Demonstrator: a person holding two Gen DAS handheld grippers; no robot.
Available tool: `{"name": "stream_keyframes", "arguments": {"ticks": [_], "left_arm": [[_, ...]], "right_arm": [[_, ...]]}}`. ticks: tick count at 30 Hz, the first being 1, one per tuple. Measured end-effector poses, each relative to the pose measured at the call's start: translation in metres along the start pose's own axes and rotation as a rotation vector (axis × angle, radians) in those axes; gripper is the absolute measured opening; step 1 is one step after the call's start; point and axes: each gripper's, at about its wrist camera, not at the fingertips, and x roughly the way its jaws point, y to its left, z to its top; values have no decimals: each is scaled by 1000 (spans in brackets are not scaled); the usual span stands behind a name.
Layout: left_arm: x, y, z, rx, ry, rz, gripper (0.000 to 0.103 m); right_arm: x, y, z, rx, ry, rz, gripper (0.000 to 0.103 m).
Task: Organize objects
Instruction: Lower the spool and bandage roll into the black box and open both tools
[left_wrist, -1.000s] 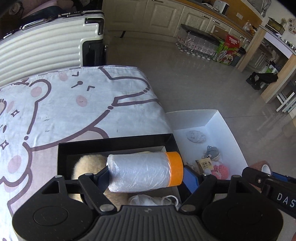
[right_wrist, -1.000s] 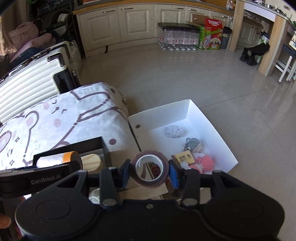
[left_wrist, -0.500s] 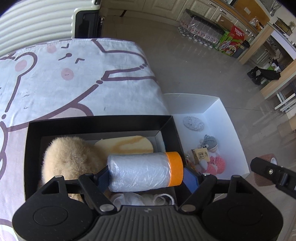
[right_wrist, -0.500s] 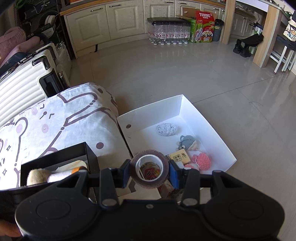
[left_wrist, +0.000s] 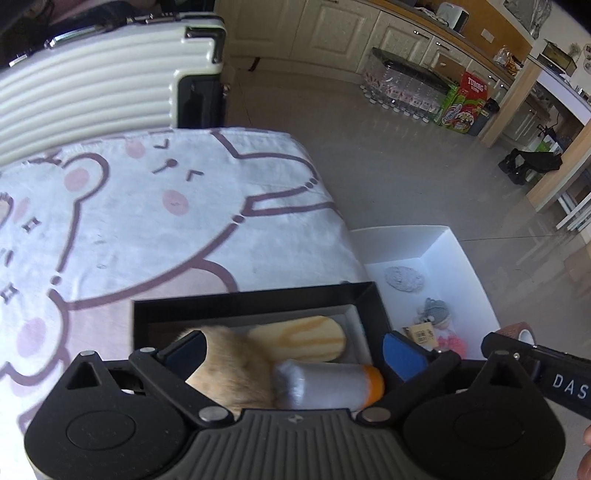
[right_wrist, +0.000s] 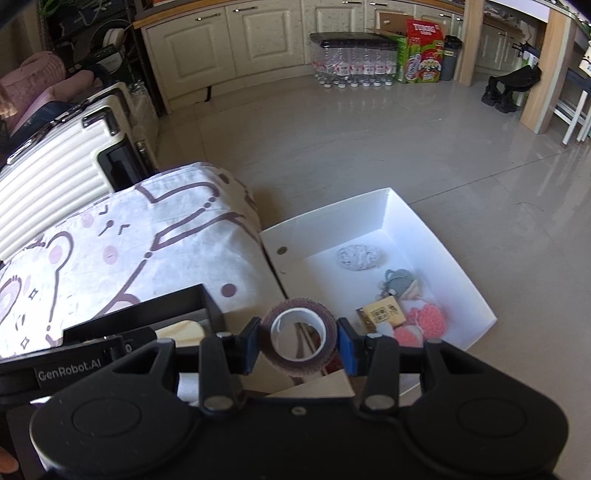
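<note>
Our left gripper (left_wrist: 291, 350) is opening, its pads clear of the one plastic-film roll (left_wrist: 327, 384) lying in the black box (left_wrist: 251, 301) beside one furry toy (left_wrist: 231, 363). Our right gripper (right_wrist: 298, 345) clamps one tape roll (right_wrist: 298, 341) over the white box (right_wrist: 436, 236), which holds several small trinkets.
</note>
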Motion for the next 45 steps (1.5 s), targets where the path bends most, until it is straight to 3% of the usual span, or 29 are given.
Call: {"name": "stream_keyframes", "arguments": {"ticks": [9,18,27,30,34,40,45], "left_arm": [[-16,43,7,-23,-27,104,99],[-18,86,14,-86,-28,139,98],[-11,114,15,-116,-16,159,98],[-7,117,15,-119,-6,158,97],[-3,115,15,-108,2,155,97],[0,112,15,-79,3,151,97],[2,110,15,-64,3,143,97]], "right_arm": [[7,32,-1,-11,26,77,44],[33,84,-7,-113,101,175,44],[72,119,-24,-219,230,158,45],[75,130,-27,-298,218,128,45],[75,128,-22,-262,219,137,44],[66,106,2,-78,96,140,44],[70,94,8,-10,65,117,49]]}}
